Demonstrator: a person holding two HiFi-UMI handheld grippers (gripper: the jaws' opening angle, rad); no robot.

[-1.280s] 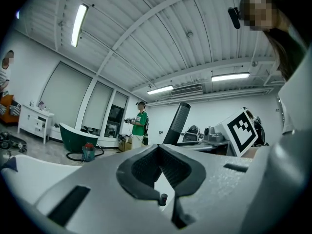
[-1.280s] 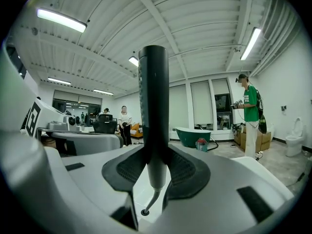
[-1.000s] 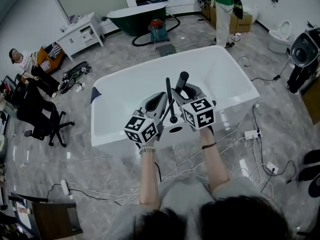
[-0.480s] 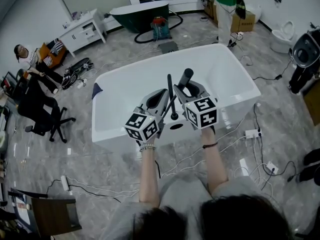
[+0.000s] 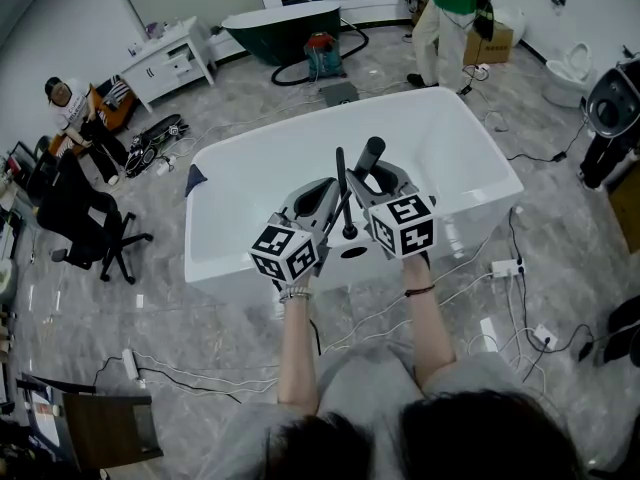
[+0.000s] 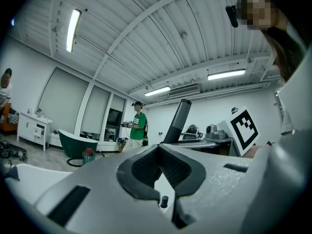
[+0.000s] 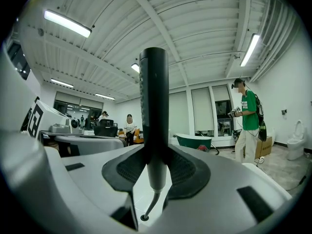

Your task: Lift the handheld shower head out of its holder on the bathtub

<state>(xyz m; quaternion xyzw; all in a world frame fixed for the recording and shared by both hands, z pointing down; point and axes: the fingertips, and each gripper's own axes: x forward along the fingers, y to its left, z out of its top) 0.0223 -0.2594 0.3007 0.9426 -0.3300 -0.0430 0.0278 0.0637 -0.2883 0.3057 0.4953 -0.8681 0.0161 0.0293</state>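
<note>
A black handheld shower head stands upright over the near rim of the white bathtub. My right gripper is shut on its handle. In the right gripper view the shower head rises between the pads. Its lower end hangs clear above the holder hole, joined to it by a thin hose. My left gripper hovers just left of it, shut with nothing between its jaws. The shower head shows beyond them.
A thin black tap post stands on the rim between the grippers. A person in green stands past the tub's far end. A dark green tub, a white cabinet, an office chair and floor cables surround the tub.
Both grippers and the shower head keep their places. The person in green has stepped left at the back, and the seated person at the left has shifted.
</note>
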